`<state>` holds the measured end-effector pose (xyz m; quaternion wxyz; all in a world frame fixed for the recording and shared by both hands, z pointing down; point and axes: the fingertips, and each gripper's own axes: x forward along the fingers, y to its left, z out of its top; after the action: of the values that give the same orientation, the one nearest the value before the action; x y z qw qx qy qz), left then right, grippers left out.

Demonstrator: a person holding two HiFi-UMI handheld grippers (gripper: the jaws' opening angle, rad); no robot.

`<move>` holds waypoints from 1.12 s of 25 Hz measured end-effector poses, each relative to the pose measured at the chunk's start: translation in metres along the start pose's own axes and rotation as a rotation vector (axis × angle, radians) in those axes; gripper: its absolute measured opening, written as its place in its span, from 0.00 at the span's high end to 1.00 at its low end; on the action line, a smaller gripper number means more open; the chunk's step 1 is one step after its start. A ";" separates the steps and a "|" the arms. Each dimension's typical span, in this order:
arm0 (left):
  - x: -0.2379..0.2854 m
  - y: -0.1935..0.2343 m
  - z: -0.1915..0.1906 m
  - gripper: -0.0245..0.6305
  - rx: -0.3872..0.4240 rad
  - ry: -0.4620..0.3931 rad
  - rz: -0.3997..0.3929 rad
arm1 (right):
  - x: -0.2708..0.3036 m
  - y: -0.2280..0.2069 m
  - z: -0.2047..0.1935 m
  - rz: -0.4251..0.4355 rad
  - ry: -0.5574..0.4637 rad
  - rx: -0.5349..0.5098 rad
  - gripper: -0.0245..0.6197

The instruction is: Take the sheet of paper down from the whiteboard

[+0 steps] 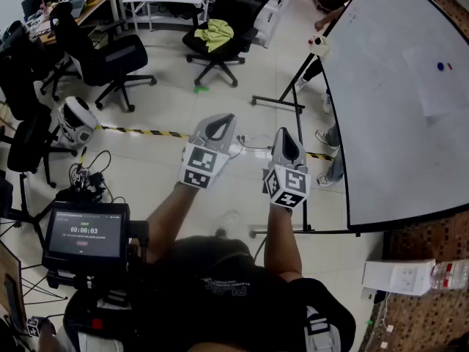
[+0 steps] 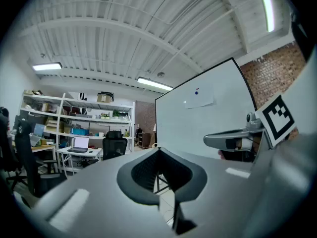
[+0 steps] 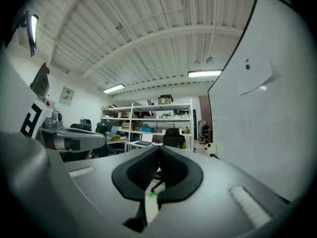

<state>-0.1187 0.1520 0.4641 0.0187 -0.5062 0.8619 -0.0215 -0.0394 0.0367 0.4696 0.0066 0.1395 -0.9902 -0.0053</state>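
Left tongs (image 1: 219,120) and right tongs (image 1: 286,136) both closed, empty, level, sheet of paper (image 1: 442,88) flat on whiteboard (image 1: 388,152), wider than tall

White sheet of paper (image 1: 442,90) lies flat on whiteboard (image 1: 381,123), in upper part, held at top edge by small blue magnet (image 1: 440,66). Whiteboard large, dark-framed, upright on black stand.
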 end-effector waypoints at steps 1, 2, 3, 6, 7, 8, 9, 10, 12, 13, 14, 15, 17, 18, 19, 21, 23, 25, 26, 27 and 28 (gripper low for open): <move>0.005 -0.002 0.002 0.96 0.004 0.000 -0.003 | 0.001 -0.004 -0.003 -0.003 0.008 0.002 0.94; 0.013 -0.006 0.003 0.96 0.007 0.001 -0.006 | 0.003 -0.010 -0.006 -0.006 0.016 0.004 0.94; 0.024 -0.010 0.004 0.96 0.010 0.003 -0.010 | 0.008 -0.019 -0.010 -0.008 0.024 0.009 0.94; 0.079 -0.028 0.001 0.96 0.017 0.019 -0.034 | 0.031 -0.065 -0.019 -0.020 0.034 0.033 0.94; 0.100 -0.036 -0.001 0.96 0.017 0.025 -0.045 | 0.040 -0.083 -0.020 -0.028 0.033 0.038 0.94; 0.120 -0.044 -0.004 0.96 0.012 0.031 -0.055 | 0.047 -0.101 -0.020 -0.037 0.032 0.042 0.94; 0.136 -0.052 -0.007 0.96 0.006 0.036 -0.066 | 0.053 -0.116 -0.021 -0.047 0.032 0.043 0.94; 0.147 -0.060 -0.008 0.96 0.000 0.036 -0.078 | 0.055 -0.125 -0.020 -0.056 0.032 0.042 0.94; 0.154 -0.071 -0.006 0.96 -0.007 0.030 -0.102 | 0.051 -0.130 -0.015 -0.069 0.028 0.032 0.94; 0.153 -0.075 -0.003 0.96 -0.010 0.024 -0.114 | 0.047 -0.130 -0.011 -0.077 0.023 0.028 0.94; 0.154 -0.079 -0.001 0.96 -0.013 0.019 -0.125 | 0.043 -0.130 -0.006 -0.087 0.017 0.026 0.94; 0.157 -0.084 0.002 0.96 -0.017 0.016 -0.134 | 0.039 -0.133 -0.002 -0.097 0.013 0.025 0.94; 0.181 -0.096 0.003 0.96 -0.020 0.017 -0.147 | 0.043 -0.152 -0.002 -0.111 0.013 0.026 0.94; 0.203 -0.102 0.002 0.96 -0.018 0.018 -0.155 | 0.050 -0.167 -0.003 -0.118 0.013 0.031 0.94; 0.226 -0.109 0.001 0.96 -0.015 0.016 -0.165 | 0.058 -0.185 -0.006 -0.127 0.012 0.036 0.94; 0.261 -0.122 0.005 0.96 -0.005 -0.003 -0.197 | 0.067 -0.215 -0.010 -0.156 0.016 0.044 0.94; 0.269 -0.136 0.012 0.96 0.001 -0.024 -0.236 | 0.055 -0.228 -0.014 -0.199 0.031 0.043 0.94; 0.262 -0.151 0.022 0.96 -0.004 -0.048 -0.281 | 0.033 -0.234 -0.014 -0.252 0.030 0.039 0.94; 0.259 -0.159 0.027 0.96 -0.007 -0.060 -0.305 | 0.022 -0.237 -0.013 -0.279 0.025 0.035 0.94; 0.262 -0.166 0.030 0.96 -0.009 -0.067 -0.328 | 0.016 -0.244 -0.011 -0.306 0.021 0.031 0.94; 0.274 -0.174 0.031 0.96 -0.012 -0.068 -0.351 | 0.017 -0.256 -0.009 -0.332 0.021 0.026 0.94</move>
<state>-0.0991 -0.1724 0.4396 0.0408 -0.6493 0.7595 -0.0022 0.0150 -0.2141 0.4751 0.0143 0.3013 -0.9534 0.0078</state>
